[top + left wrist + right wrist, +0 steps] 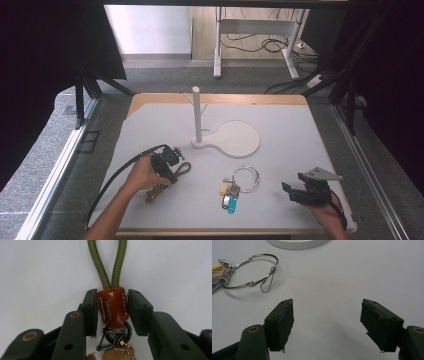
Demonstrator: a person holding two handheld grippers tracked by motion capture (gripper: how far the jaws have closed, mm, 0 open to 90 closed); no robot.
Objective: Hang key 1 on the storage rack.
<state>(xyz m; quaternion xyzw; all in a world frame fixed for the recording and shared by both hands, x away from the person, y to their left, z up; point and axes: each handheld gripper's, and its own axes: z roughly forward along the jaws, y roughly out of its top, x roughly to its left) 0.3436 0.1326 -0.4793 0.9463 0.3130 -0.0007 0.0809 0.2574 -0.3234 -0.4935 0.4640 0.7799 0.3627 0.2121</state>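
A keychain lies on the white table with its green rope loop (107, 262) stretched away from my left gripper (112, 310). The jaws stand on either side of its brown leather tab (112, 306), with the pads against the tab's two edges. A dark carabiner clip (115, 336) and a tan fob hang behind the tab. In the high view the left gripper (169, 179) is at the front left, and the rope loop (183, 168) shows beside it. My right gripper (327, 325) rests at the front right (292, 187), open and empty.
A silver key ring (245, 179) with yellow and blue tags (227, 196) lies between the two hands; the ring (249, 272) is up and left of the right jaws. A white post (196, 115) on a round white base (235, 139) stands mid-table.
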